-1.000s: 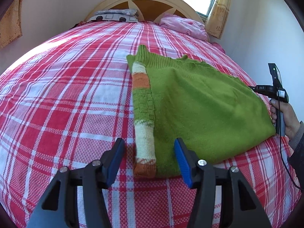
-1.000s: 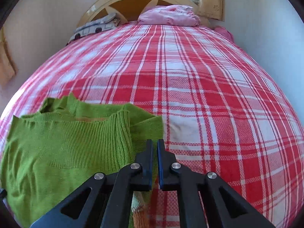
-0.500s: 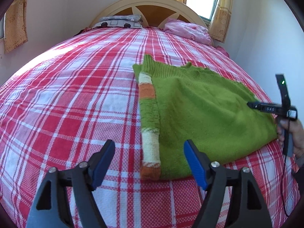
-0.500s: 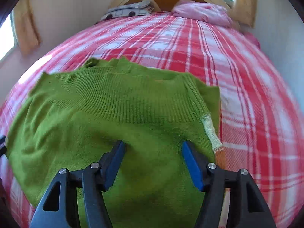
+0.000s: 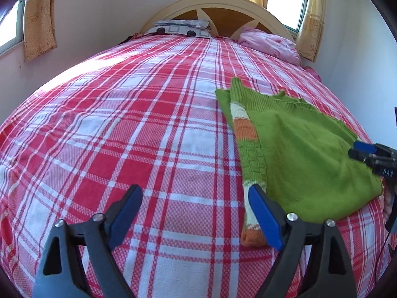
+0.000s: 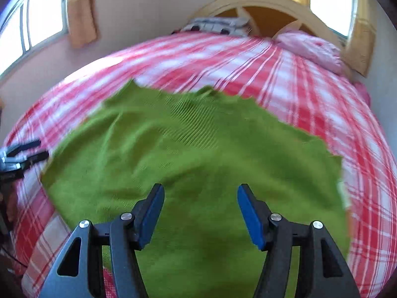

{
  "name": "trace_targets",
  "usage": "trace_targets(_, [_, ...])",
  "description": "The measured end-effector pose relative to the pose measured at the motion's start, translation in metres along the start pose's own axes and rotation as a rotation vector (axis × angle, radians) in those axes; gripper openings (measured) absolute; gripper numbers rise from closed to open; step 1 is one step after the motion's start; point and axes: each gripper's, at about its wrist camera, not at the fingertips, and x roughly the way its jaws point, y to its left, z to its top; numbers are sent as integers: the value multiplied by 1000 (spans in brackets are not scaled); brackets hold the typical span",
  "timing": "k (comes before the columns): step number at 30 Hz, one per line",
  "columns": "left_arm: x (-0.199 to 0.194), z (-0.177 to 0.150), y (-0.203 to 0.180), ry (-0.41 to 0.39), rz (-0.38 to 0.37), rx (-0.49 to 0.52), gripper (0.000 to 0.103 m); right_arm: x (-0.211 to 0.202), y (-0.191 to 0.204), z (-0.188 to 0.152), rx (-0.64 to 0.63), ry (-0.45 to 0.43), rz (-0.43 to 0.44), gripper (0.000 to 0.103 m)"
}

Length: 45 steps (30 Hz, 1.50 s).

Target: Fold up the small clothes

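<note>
We hold the right gripper (image 6: 200, 213) parted and empty directly above the green sweater (image 6: 198, 149), whose striped sleeve (image 5: 250, 154) runs lengthwise just right of our opening, empty left gripper (image 5: 193, 217).

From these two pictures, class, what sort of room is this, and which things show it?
Most likely a home bedroom. A bed under a red and white checked cover fills the view, a curved wooden headboard stands behind a pink pillow, and yellow patterned curtains hang at the windows.
</note>
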Motion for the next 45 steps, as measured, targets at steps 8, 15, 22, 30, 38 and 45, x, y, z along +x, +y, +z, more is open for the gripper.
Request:
trace_targets(8, [6, 11, 3, 5, 28, 82, 92, -6, 12, -4, 27, -26, -70, 68])
trace_targets(15, [24, 27, 15, 18, 22, 86, 92, -30, 111, -16, -220, -106, 69, 68])
trace_targets(22, [36, 48, 21, 7, -32, 86, 92, -24, 178, -33, -431, -120, 63, 68])
trace_targets(30, [66, 68, 14, 38, -183, 17, 92, -18, 208, -41, -525, -118, 36, 68])
trace_targets(38, [90, 87, 0, 49, -261, -23, 92, -14, 229, -40, -586, -150, -20, 68])
trace_targets(45, [106, 100, -13, 43, -326, 0, 92, -9, 230, -35, -572, -153, -24, 68])
